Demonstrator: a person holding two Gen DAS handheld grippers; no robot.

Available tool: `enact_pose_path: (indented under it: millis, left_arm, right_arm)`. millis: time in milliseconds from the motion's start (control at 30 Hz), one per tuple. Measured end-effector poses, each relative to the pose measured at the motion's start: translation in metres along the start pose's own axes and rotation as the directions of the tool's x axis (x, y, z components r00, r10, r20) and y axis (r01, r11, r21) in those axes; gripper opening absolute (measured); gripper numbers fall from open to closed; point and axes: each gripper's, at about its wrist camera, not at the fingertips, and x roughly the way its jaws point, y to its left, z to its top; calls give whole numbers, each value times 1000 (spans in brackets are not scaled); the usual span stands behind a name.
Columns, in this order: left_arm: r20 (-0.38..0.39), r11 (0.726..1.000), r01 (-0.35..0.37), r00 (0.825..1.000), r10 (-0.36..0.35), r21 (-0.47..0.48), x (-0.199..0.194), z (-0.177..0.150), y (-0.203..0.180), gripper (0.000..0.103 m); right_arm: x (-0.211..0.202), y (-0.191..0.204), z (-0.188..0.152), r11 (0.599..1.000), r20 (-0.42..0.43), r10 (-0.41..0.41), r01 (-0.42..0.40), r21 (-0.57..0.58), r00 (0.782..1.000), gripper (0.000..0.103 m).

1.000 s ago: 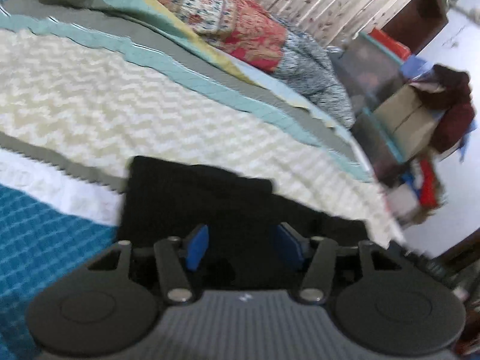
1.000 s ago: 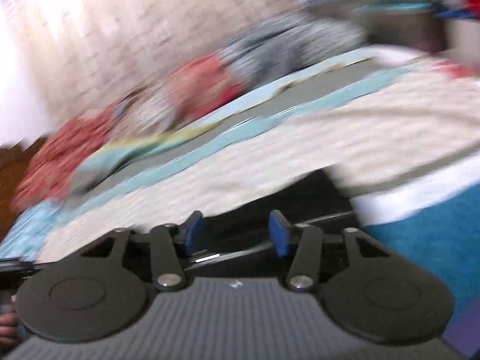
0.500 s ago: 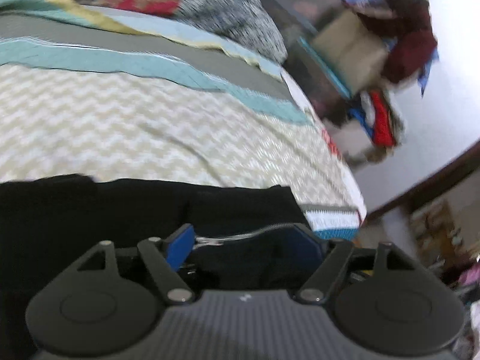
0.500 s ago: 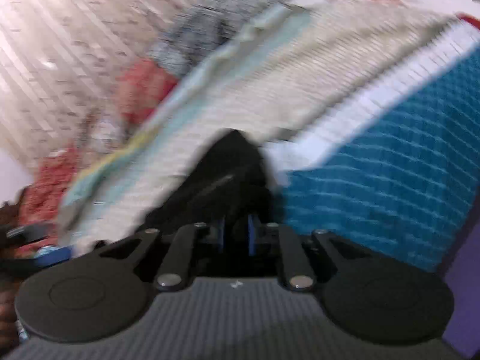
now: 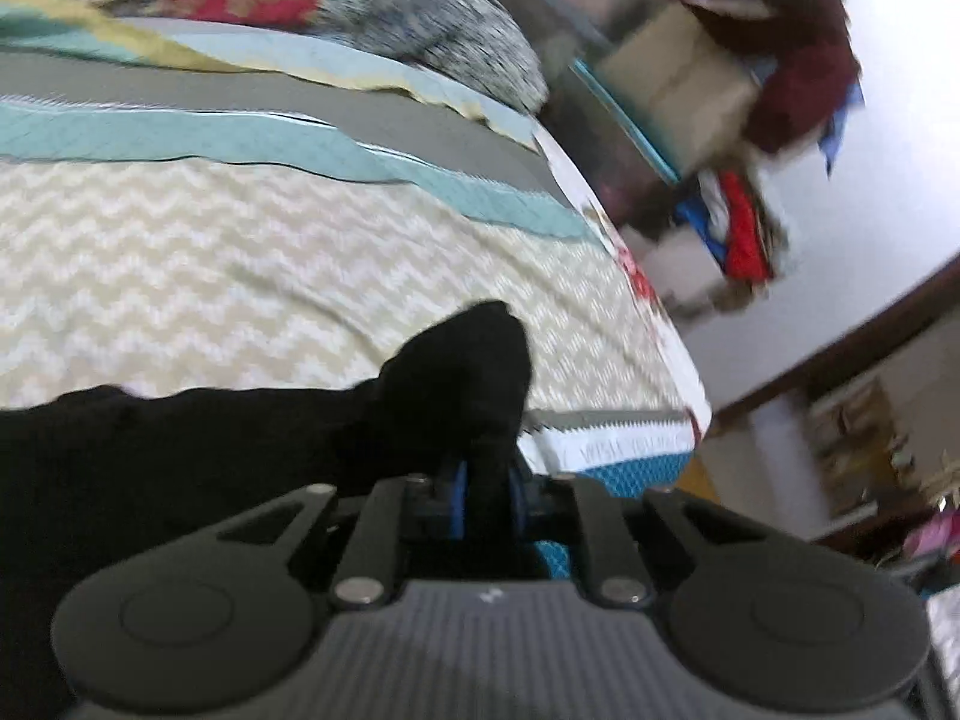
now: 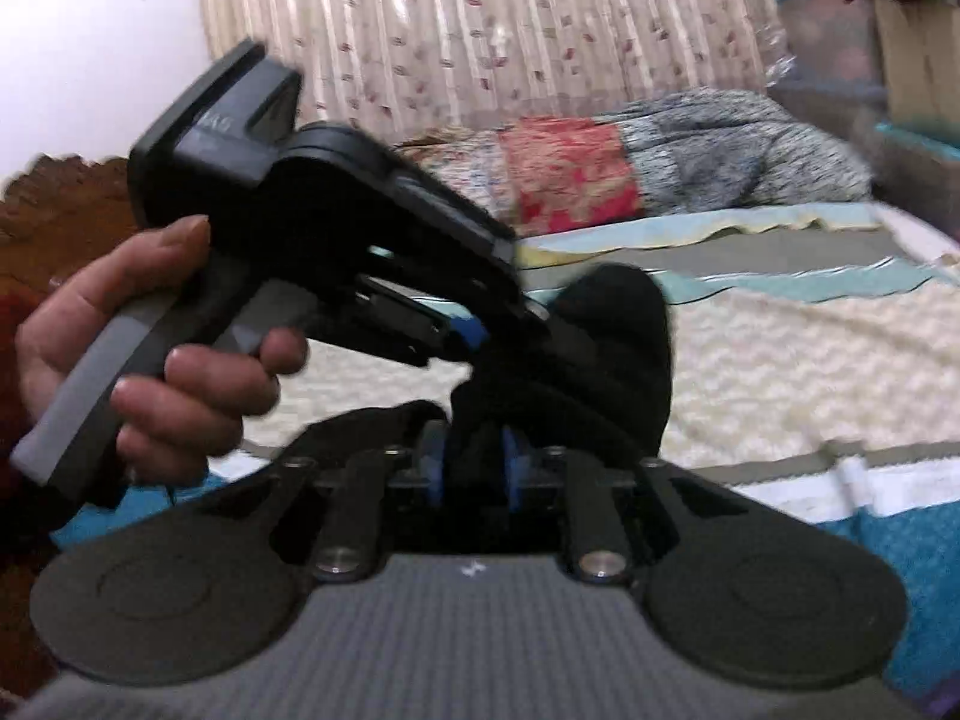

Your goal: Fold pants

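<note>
- Left gripper [image 5: 485, 498] has just pinched shut on the pants [image 5: 240, 450], bunched right ahead.
- Right gripper [image 6: 471, 468] has loosened slightly around the same black cloth; it might slip mid-fold.

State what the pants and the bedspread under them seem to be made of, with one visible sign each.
Pants: soft matte black cloth, probably knit or cotton; it bunches limply. Bedspread: woven or quilted textile, judging by its ridged zigzag and stitched stripes. Blur leaves the fibres open.
</note>
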Motion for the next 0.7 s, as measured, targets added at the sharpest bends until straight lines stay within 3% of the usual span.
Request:
enact_pose_path:
  millis: [33,133,167,200,300,433,533,600,633,700]
  left_arm:
    - [15,1000,-1,1000,2,-18,-10,-1,10,12]
    - [46,999,2,999,0,-46,-36,-8,29,11]
    - [59,999,0,998,3,-49,-45,-11,35,11]
    - [72,998,0,997,4,-57,-54,-12,41,11]
    - [127,995,-8,992,21,-97,-85,-22,66,11]
    - [204,982,-52,975,89,-180,-133,-41,119,11]
    - [216,958,-123,959,182,-258,-147,-59,163,11]
    - [189,942,-208,946,262,-264,-131,-66,187,13]
    - [156,928,-240,944,292,-285,-117,-71,203,17]
    - [97,891,-278,938,331,-358,-94,-81,227,25]
  right_arm:
    - [-5,-1,-4,1000,22,1,-1,-1,1000,49]
    - [-8,0,-15,1000,15,-3,3,-28,1000,51]
    - [-7,1,-18,1000,-2,1,-1,-26,1000,47]
    - [-5,7,-19,999,-34,26,-27,-32,999,15]
    - [3,35,-12,987,-120,145,-152,-51,982,15]
    - [24,83,3,937,-210,322,-342,-68,923,15]
    - [55,114,2,902,-306,387,-426,-69,870,16]
    - [87,128,-9,902,-394,379,-430,-46,837,21]
    - [107,132,-22,911,-445,356,-411,-32,822,30]
    - [125,132,-41,908,-490,352,-418,-27,797,33]
